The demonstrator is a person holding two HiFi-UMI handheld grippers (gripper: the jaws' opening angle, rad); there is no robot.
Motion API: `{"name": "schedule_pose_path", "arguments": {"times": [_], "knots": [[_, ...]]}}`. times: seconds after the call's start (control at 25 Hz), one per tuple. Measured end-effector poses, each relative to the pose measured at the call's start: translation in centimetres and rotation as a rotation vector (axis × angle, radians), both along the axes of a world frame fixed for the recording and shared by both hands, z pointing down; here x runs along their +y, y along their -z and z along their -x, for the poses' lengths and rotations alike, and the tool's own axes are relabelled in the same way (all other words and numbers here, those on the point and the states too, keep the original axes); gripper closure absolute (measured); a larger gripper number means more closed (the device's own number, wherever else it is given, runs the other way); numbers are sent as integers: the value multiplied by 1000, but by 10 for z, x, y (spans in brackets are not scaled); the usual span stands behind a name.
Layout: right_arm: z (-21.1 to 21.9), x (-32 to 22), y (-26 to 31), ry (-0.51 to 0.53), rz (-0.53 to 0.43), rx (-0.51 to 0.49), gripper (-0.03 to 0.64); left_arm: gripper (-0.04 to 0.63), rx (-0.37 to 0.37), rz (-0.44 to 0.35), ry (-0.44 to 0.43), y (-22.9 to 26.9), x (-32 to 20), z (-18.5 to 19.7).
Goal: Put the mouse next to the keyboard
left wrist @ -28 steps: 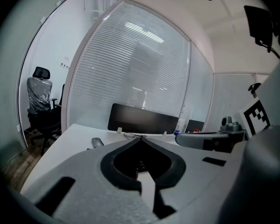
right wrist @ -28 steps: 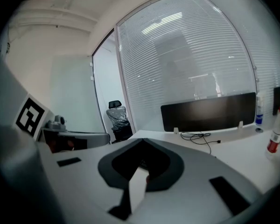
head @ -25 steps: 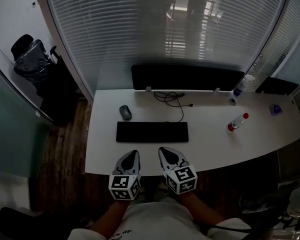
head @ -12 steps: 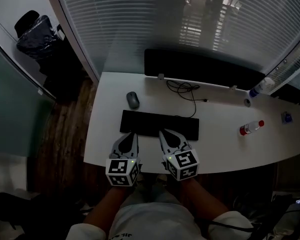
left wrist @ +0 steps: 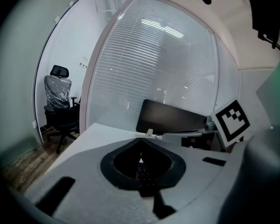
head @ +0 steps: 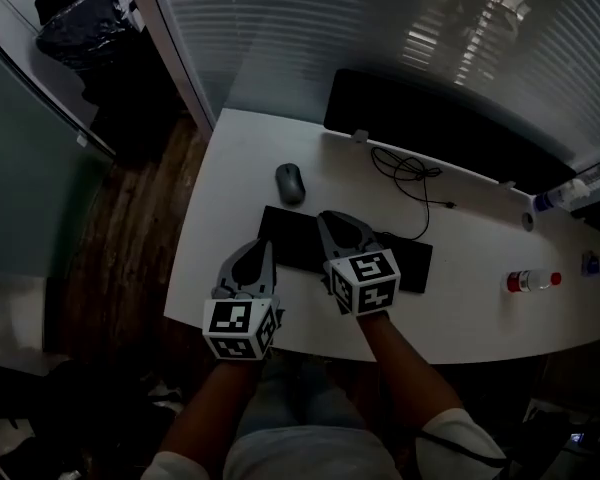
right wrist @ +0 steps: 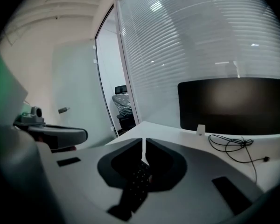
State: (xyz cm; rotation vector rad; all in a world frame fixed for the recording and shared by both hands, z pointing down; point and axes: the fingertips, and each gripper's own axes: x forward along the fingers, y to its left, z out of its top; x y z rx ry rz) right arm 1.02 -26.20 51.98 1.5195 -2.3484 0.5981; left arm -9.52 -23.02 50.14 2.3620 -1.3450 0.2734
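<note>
No legible text; only square coded markers (head: 230, 320) on left hand-held gripper (head: 264, 245) and right hand-held gripper (head: 331, 218).

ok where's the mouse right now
In the head view the mouse lies on the white desk, left of centre. It is just beyond the keyboard's far left corner, on the near side of the monitor.

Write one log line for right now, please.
left tool: shut, empty | right tool: shut, empty, above keyboard | mouse: untouched, behind keyboard
</note>
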Motion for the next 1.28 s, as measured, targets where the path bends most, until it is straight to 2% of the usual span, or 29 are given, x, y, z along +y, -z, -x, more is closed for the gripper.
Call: {"name": "schedule_pose_path", "arguments": {"times": [0.24, 0.52, 0.8, 1.04, 1.28], "knots": [[26, -46, -45, 70, 80, 69, 534, 591, -2, 17, 35, -14, -17, 25], [41, -86, -89, 121, 193, 162, 400, 591, -5, 11, 25, -16, -30, 32], [49, -109, -124, 152, 294, 237, 317, 591, -11, 27, 16, -23, -30, 38], [48, -119, -151, 152, 400, 281, 293, 591, -2, 38, 21, -20, -31, 44], [47, -118, -171, 154, 447, 339, 293, 591, -2, 45, 37, -26, -32, 52]]}}
